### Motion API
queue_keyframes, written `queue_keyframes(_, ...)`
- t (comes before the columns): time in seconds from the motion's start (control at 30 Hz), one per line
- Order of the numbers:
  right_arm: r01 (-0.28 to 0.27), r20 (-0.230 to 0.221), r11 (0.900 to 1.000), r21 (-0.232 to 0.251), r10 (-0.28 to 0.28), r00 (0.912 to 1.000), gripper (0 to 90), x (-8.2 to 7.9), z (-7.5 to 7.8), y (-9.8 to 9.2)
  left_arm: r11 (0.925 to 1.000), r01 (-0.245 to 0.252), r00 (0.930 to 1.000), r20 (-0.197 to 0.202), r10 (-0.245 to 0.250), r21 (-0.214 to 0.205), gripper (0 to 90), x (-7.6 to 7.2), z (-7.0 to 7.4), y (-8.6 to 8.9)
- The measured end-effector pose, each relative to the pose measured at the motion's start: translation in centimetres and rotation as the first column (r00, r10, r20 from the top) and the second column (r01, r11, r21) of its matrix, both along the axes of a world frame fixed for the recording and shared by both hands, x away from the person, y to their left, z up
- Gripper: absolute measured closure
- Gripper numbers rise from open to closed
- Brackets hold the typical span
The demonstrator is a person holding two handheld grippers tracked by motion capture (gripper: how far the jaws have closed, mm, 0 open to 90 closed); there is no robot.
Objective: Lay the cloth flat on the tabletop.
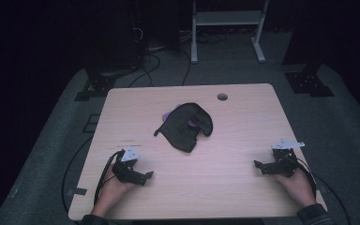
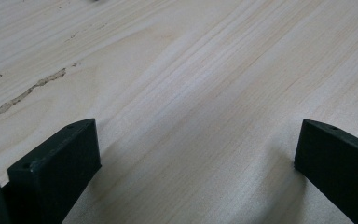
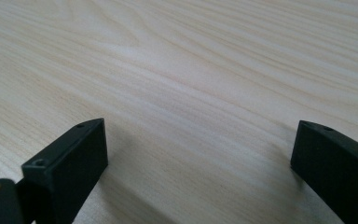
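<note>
no writing, label, brand, number or sign can be read anywhere here, not on the counter (image 1: 243,154), nor on anything lying on it.

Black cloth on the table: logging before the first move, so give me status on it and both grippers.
Left gripper open, empty, near table edge. Right gripper open, empty, opposite side. Black cloth crumpled mid-table, something purple showing beneath, untouched. Wooden table between them bare.
</note>
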State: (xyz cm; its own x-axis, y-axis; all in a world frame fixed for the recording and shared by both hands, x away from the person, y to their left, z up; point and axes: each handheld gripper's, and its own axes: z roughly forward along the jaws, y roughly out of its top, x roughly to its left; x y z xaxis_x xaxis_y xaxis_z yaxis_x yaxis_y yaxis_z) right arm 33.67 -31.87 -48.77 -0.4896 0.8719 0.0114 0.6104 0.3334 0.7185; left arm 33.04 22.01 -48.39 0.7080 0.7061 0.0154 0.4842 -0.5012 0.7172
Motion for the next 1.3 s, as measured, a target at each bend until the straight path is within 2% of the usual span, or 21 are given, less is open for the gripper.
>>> queue_keyframes(0.2,-0.001,0.0,1.0,0.001,0.001,1.0,2.9,0.0,0.0,0.0,1.0,0.004,1.0,-0.006,-0.004,0.007,0.0,0.2,0.1,-0.1)
queue_keyframes(0.33,0.0,0.0,1.0,0.0,0.0,1.0,2.9,0.0,0.0,0.0,0.9999,0.014,0.9999,0.004,-0.014,0.01,0.0,0.4,0.7,-0.5)
queue_keyframes(0.4,0.0,0.0,1.0,0.0,0.0,1.0,2.9,0.0,0.0,0.0,0.9999,0.016,0.9998,0.011,-0.016,0.0,3.2,0.5,0.9,-0.6)
queue_keyframes(0.47,0.001,0.0,1.0,0.0,-0.001,1.0,2.9,0.0,0.0,0.0,0.9991,0.016,0.9997,0.018,-0.016,-0.038,4.6,0.8,1.5,-0.9)
queue_keyframes(0.5,0.001,0.0,1.0,0.0,-0.001,1.0,2.9,0.0,0.0,0.0,0.9991,0.016,0.9997,0.018,-0.016,-0.038,5.2,0.8,1.5,-0.9)
queue_keyframes(0.7,-0.001,0.0,1.0,0.0,0.001,1.0,2.9,0.0,0.0,0.0,0.9978,0.03,0.9991,0.03,-0.028,-0.059,10.5,2.3,2.4,-2.1)
queue_keyframes(0.77,-0.001,-0.001,1.0,0.001,0.001,1.0,2.9,0.0,0.0,0.0,0.9975,0.036,0.9985,0.042,-0.034,-0.061,10.6,3.2,2.8,-3.0)
queue_keyframes(0.93,0.0,-0.001,1.0,0.0,0.0,1.0,2.9,0.0,0.0,0.0,0.9972,0.036,0.9986,0.041,-0.034,-0.066,10.9,4.6,3.1,-4.6)
queue_keyframes(1.1,-0.001,-0.001,1.0,0.0,0.001,1.0,2.9,0.0,0.0,0.0,0.9958,0.057,0.9981,0.029,-0.055,-0.072,13.1,5.9,3.4,-5.9)
queue_keyframes(1.2,-0.001,-0.001,1.0,0.0,0.001,1.0,2.9,0.0,0.0,0.0,0.9941,0.063,0.9965,0.06,-0.058,-0.088,14.2,7.0,3.9,-7.0)
queue_keyframes(1.3,-0.001,-0.001,1.0,0.0,0.001,1.0,2.9,0.0,0.0,0.0,0.9931,0.07,0.9953,0.073,-0.063,-0.094,17.1,7.7,4.3,-7.9)
